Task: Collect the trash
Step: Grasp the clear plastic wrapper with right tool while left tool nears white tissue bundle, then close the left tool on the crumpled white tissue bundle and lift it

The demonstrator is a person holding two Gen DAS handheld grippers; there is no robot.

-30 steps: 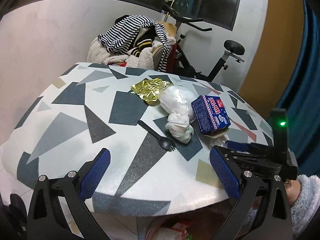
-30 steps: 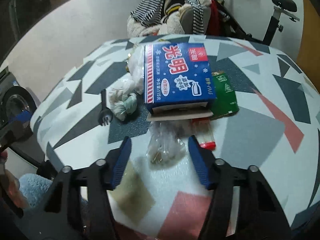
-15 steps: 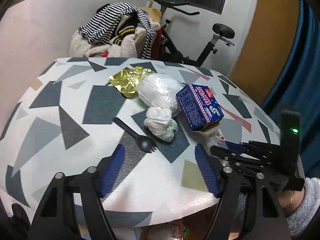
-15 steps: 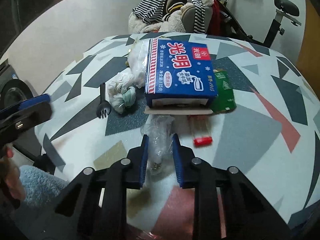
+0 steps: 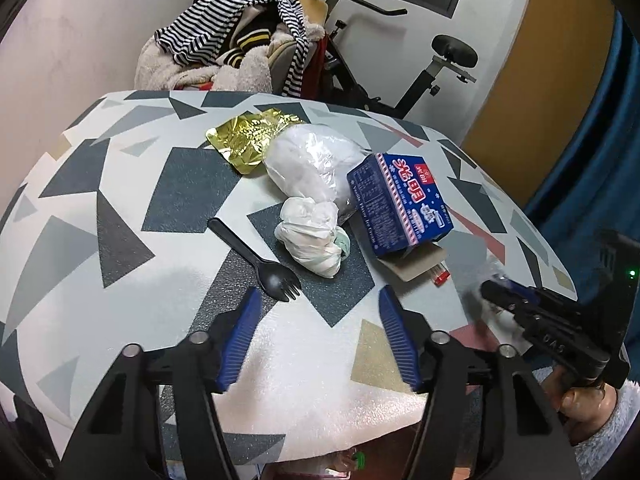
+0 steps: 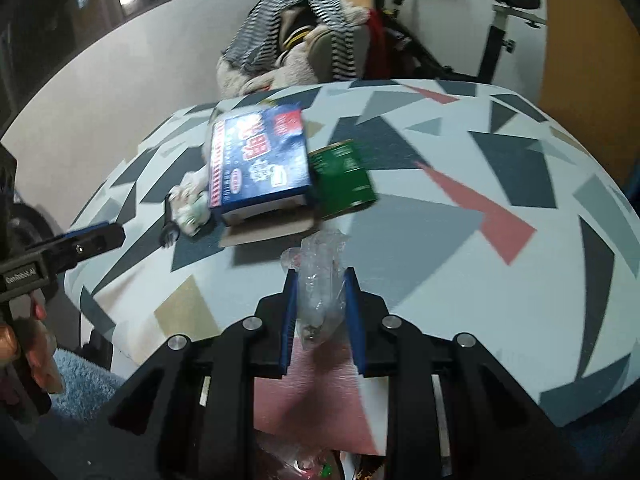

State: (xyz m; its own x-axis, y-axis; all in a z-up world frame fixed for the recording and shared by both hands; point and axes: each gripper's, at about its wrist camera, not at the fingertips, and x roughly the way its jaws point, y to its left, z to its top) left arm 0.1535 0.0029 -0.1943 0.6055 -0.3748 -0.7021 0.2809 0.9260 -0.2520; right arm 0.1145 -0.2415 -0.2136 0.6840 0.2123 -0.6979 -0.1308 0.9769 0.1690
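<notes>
So the clear plastic wrapper point(image 6: 320, 292) is now clamped between the right tongs point(image 6: 320, 280), just in front of the blue carton point(image 6: 260, 160) and pulled back toward the near edge of the table point(image 6: 500, 160). A second ago those tongs were wide open around it; now they're squeezed tight on it. The left tongs point(image 5: 316, 300) have come in closer to the carton's left side too, and their jaws are closing with nothing between them, just bare table, right below the black spork point(image 5: 264, 264).

Count of stuff, going by the carton: one blue carton point(image 5: 400, 204), one green packet point(image 6: 344, 180) touching its right side, one small red bit point(image 5: 440, 276) just in front of it, one knotted white bag point(image 5: 316, 236) and one bigger white plastic bag point(image 5: 312, 164) on its left, one gold foil pouch point(image 5: 252, 140) beyond the bigger bag, and one spork. Two tongs, each held by a hand point(image 5: 580, 404).
</notes>
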